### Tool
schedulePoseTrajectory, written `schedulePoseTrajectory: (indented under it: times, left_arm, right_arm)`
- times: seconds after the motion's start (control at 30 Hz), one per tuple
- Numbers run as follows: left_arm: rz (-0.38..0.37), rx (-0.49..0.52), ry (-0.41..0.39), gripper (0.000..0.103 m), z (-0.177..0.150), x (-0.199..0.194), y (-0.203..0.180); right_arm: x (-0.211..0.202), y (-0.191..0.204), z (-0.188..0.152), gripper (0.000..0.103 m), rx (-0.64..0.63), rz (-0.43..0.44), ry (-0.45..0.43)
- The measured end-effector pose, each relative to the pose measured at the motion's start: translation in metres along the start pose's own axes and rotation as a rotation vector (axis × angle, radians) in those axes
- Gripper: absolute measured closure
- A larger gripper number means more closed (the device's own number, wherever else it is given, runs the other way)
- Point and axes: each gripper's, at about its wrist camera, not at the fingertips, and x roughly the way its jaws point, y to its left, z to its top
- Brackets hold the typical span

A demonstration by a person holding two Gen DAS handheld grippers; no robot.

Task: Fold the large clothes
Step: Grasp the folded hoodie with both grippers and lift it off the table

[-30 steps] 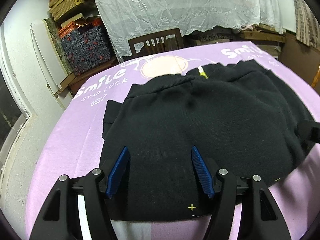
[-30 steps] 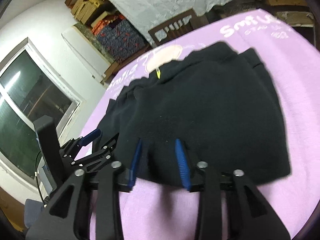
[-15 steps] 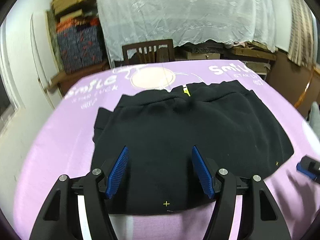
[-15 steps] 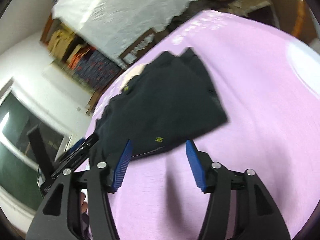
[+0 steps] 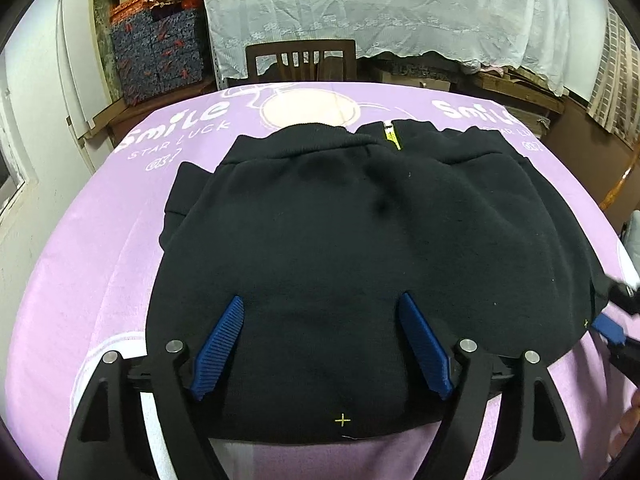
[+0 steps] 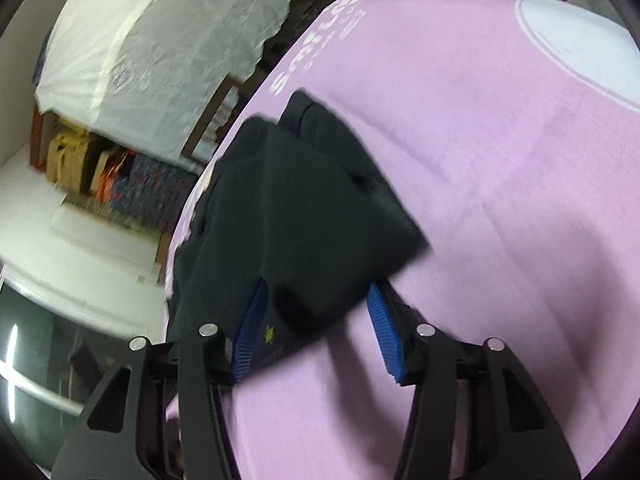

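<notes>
A black zip-up garment [image 5: 360, 240] lies folded on the purple tablecloth [image 5: 100, 280], its collar and yellow zipper [image 5: 390, 136] at the far side. My left gripper [image 5: 320, 304] hovers over the near hem with its jaws opening; the cloth lies under them and the pads do not press on it. The other gripper's blue tip [image 5: 608, 328] shows at the garment's near right corner. In the tilted, blurred right wrist view, that corner of the garment [image 6: 304, 200] sits between the fingers of my right gripper [image 6: 316, 286]. Its jaws are closing, still apart from the cloth.
A wooden chair [image 5: 300, 58] stands behind the table's far edge. Patterned boxes [image 5: 156, 56] are stacked at the back left and a white lace cloth [image 5: 380, 4] drapes over the shelving. Bare purple tablecloth [image 6: 500, 160] spreads right of the garment.
The left jaws have spread wider over the near hem. The right gripper has rolled and come down to the garment's near right corner, which now lies between its fingers.
</notes>
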Motion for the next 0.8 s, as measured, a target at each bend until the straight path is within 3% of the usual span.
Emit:
schedulePoseTrajectory:
  times: [0.13, 0.23, 0.27, 0.3, 0.33, 0.47, 0.57, 0.67, 0.8]
  left_arm:
    - [0.004, 0.002, -0.003, 0.021, -0.001, -0.001, -0.002]
    - [0.007, 0.005, -0.004, 0.021, -0.001, -0.001, -0.002]
    - [0.005, 0.004, -0.003, 0.021, 0.000, -0.001, -0.002]
    - [-0.001, 0.002, 0.000, 0.021, 0.001, -0.001, -0.001]
    - [-0.009, 0.001, 0.005, 0.021, 0.002, 0.000, 0.000]
    - [-0.067, -0.045, 0.041, 0.027, 0.014, -0.004, 0.016]
    - [-0.156, -0.159, 0.047, 0.029, 0.030, -0.019, 0.053]
    - [-0.255, -0.247, 0.003, 0.029, 0.044, -0.042, 0.078]
    - [-0.406, -0.232, -0.025, 0.028, 0.071, -0.069, 0.074]
  right_arm:
    - [0.014, 0.005, 0.011, 0.049, 0.050, -0.051, -0.088]
    - [0.026, 0.019, 0.011, 0.048, -0.035, -0.084, -0.128]
    - [0.028, 0.022, 0.009, 0.058, -0.070, -0.091, -0.133]
    - [0.031, 0.023, 0.008, 0.087, -0.093, -0.068, -0.123]
    - [0.033, 0.025, 0.008, 0.092, -0.115, -0.040, -0.115]
    - [0.022, 0.077, 0.001, 0.094, -0.348, -0.057, -0.195]
    - [0.017, 0.125, -0.017, 0.094, -0.539, -0.049, -0.237]
    - [0.018, 0.158, -0.044, 0.094, -0.691, -0.023, -0.255]
    - [0.023, 0.178, -0.074, 0.094, -0.834, -0.015, -0.265]
